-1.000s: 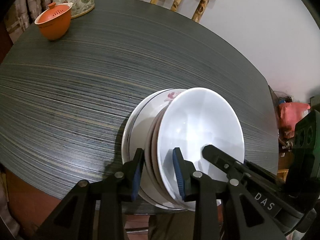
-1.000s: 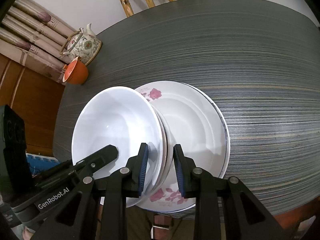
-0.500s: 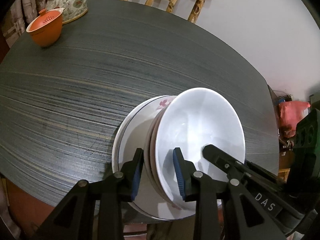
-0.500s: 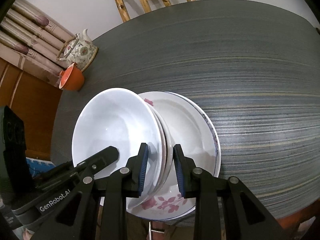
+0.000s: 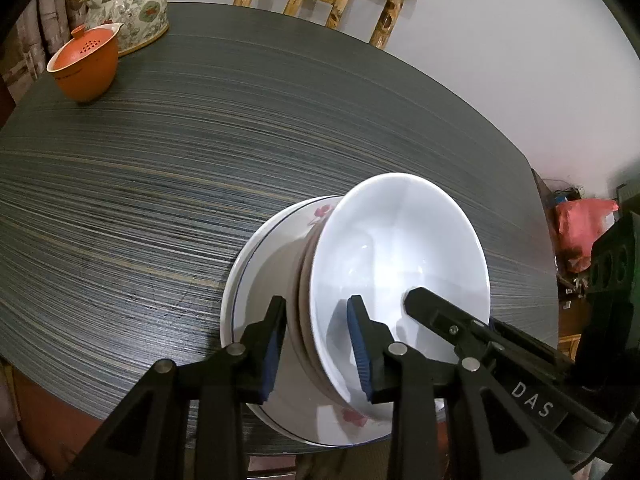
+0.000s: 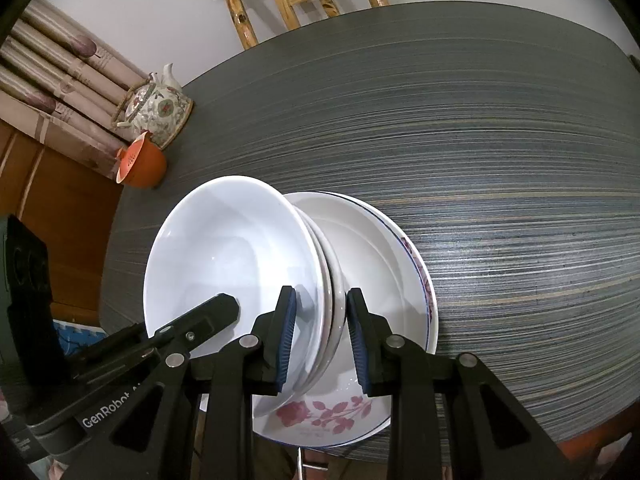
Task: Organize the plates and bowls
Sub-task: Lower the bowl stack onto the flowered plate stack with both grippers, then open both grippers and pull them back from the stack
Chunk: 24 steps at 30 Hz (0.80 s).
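Bowls held in a nested stack above the flowered plate, near the counter's front edge.

Counter point(image 5: 200, 152) has slid under the stack since a second ago; flowered plate point(image 6: 384, 264) now lies beneath, so setting down looks close; bowls point(image 5: 400, 264) tilted; left gripper point(image 5: 316, 344) and right gripper point(image 6: 322, 332), fingers closed on opposite rims.

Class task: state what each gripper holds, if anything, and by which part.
Both hold the nested stack of white ceramic bowls by its near rim: left gripper and right gripper each clamp the rim edges, side by side, above the flowered plate.
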{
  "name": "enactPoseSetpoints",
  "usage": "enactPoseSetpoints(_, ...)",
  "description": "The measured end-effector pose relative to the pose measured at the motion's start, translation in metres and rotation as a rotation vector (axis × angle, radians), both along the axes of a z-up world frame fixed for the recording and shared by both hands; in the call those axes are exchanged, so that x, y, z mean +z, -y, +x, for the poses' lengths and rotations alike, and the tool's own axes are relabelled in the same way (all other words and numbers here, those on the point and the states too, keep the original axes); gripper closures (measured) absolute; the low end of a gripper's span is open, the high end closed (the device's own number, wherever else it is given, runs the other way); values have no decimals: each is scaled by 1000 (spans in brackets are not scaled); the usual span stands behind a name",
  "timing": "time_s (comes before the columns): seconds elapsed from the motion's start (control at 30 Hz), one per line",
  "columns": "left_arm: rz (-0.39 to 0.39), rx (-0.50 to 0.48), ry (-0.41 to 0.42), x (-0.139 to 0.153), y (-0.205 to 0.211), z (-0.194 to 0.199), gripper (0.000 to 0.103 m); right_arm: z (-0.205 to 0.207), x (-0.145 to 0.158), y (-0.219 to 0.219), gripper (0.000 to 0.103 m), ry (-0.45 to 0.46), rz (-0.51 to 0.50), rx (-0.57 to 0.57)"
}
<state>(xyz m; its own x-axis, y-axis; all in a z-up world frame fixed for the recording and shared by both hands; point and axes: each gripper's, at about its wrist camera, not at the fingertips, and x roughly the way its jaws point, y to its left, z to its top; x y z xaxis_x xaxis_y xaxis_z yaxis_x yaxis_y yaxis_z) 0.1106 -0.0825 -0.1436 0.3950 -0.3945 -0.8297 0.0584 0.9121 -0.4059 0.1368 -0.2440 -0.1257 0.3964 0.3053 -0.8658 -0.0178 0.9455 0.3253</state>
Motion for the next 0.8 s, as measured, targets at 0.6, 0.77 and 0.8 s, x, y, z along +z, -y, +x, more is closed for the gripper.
enactPoseSetpoints(0.6, 47, -29, 66, 7, -7, -20, 68, -2, 0, -4, 70, 8, -12, 1)
enactPoseSetpoints(0.77, 69, -13, 108, 13, -12, -30, 61, -6, 7, -9, 59, 48, -63, 9)
enactPoseSetpoints(0.8, 75, -9, 120, 14, -13, -33, 60, -8, 9, -10, 59, 58, -74, 8)
